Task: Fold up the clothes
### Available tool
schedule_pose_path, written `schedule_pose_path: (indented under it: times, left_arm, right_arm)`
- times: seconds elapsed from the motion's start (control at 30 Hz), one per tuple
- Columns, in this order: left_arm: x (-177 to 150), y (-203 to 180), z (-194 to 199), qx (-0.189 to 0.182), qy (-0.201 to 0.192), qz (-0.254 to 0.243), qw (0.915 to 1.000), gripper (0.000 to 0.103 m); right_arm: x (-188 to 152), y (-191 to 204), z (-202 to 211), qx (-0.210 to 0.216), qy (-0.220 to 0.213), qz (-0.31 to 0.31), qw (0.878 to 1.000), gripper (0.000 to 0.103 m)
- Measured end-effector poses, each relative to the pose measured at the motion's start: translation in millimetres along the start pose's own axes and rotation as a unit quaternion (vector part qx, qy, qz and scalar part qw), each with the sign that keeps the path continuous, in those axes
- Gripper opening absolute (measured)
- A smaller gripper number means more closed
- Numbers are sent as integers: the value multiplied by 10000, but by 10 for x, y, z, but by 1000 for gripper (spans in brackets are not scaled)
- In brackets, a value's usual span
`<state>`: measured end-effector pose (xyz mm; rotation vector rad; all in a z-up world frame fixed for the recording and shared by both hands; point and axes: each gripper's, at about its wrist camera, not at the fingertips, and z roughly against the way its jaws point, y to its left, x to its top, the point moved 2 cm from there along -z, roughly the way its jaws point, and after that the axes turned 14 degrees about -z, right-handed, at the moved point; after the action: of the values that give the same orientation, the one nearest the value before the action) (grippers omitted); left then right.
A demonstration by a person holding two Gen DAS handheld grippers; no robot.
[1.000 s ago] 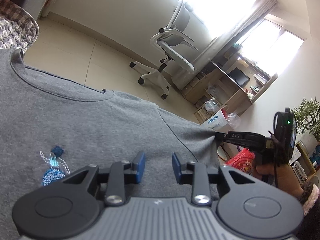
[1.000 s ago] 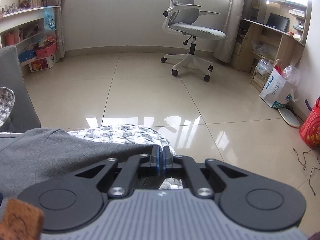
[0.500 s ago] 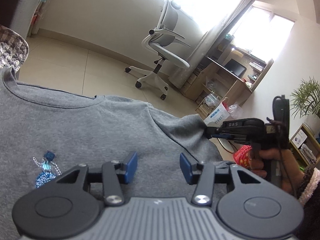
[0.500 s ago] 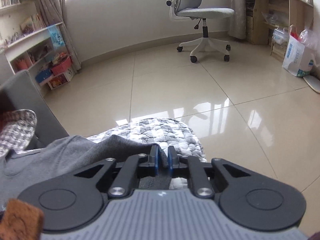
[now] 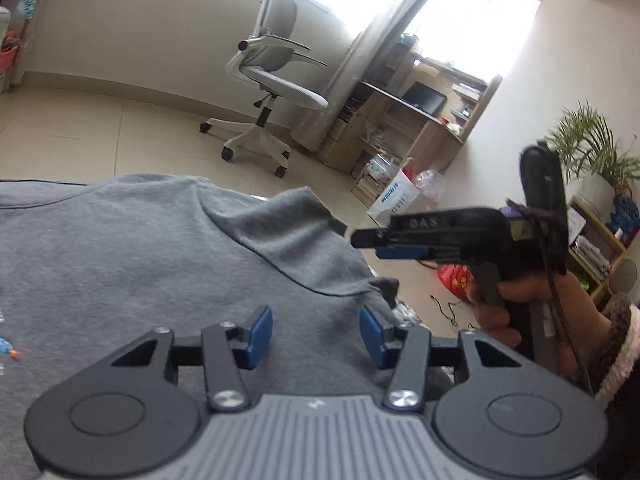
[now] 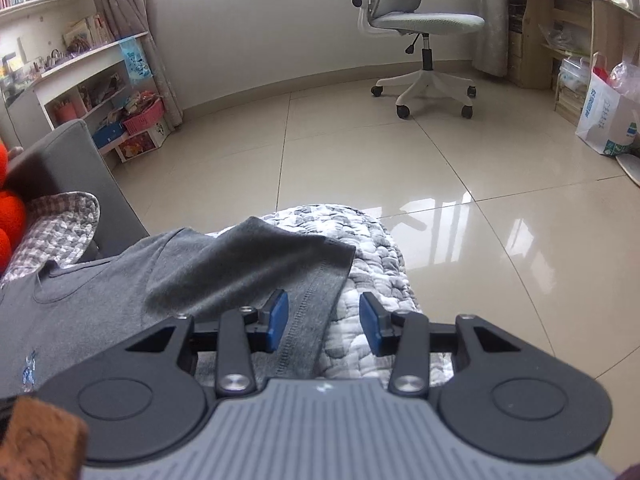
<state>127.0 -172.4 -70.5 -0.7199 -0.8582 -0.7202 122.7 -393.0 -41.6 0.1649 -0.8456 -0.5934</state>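
Observation:
A grey sweatshirt [image 5: 140,264] lies spread on a quilted grey-and-white cover [image 6: 372,240]. Its right sleeve [image 6: 256,264] is folded loosely inward, the stitched cuff edge resting on the cover. My left gripper [image 5: 316,334] hovers open over the shirt's body below the shoulder seam, with nothing between its blue pads. My right gripper [image 6: 323,322] is open just behind the sleeve's cuff edge, holding nothing. In the left wrist view the right gripper [image 5: 366,239] appears from the side, held by a hand [image 5: 516,300] to the right of the sleeve.
A white office chair [image 6: 416,28] stands on the glossy tiled floor beyond the cover. A grey sofa arm [image 6: 68,172] and a checked cushion [image 6: 60,220] sit at left. A paper bag [image 6: 604,116], desk [image 5: 420,120] and potted plant [image 5: 592,148] are at right.
My right gripper opened and let go of the sleeve, which now lies folded on the shirt. My left gripper opened wider and shifted right toward the sleeve.

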Motion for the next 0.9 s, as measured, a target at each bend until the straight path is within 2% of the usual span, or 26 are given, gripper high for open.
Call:
schedule_pose_path:
  times: [0.17,0.2,0.23,0.33,0.47,0.57,0.7,0.73,0.9]
  left_arm:
    - [-27,-234,-207,-130,154,-166,9997,42]
    - [-18,-260,-235,-179,175,-183,9995,42]
    - [-13,-281,-263,-242,197,-182,9993,42]
    - [-15,-357,-353,-378,269,-211,9987,40]
    - [3,-489,-486,-472,320,-234,9981,38]
    - [19,-527,-512,-427,344,-331,9979,38]
    - [43,-469,-428,-358,385,-400,9978,41]
    - [52,-433,-393,-294,384,-420,9979,41]
    - [127,-185,-172,162,357,-666,9970,48]
  right_arm:
    - [86,-197,-256,320,-18,-368,9988,43]
    - [96,-222,-286,415,-44,-471,9980,38]
    - [104,-221,-302,509,-48,-483,9975,24]
    - [133,-190,-318,692,-90,-383,9968,5]
    - [164,-132,-275,315,-299,94,9990,3]
    - [146,-167,-354,71,-204,131,9997,2]
    - [116,-166,-352,50,-169,133,9998,4]
    - [116,-156,-337,64,-178,141,9997,9]
    - [125,-58,-173,131,-334,274,9990,17]
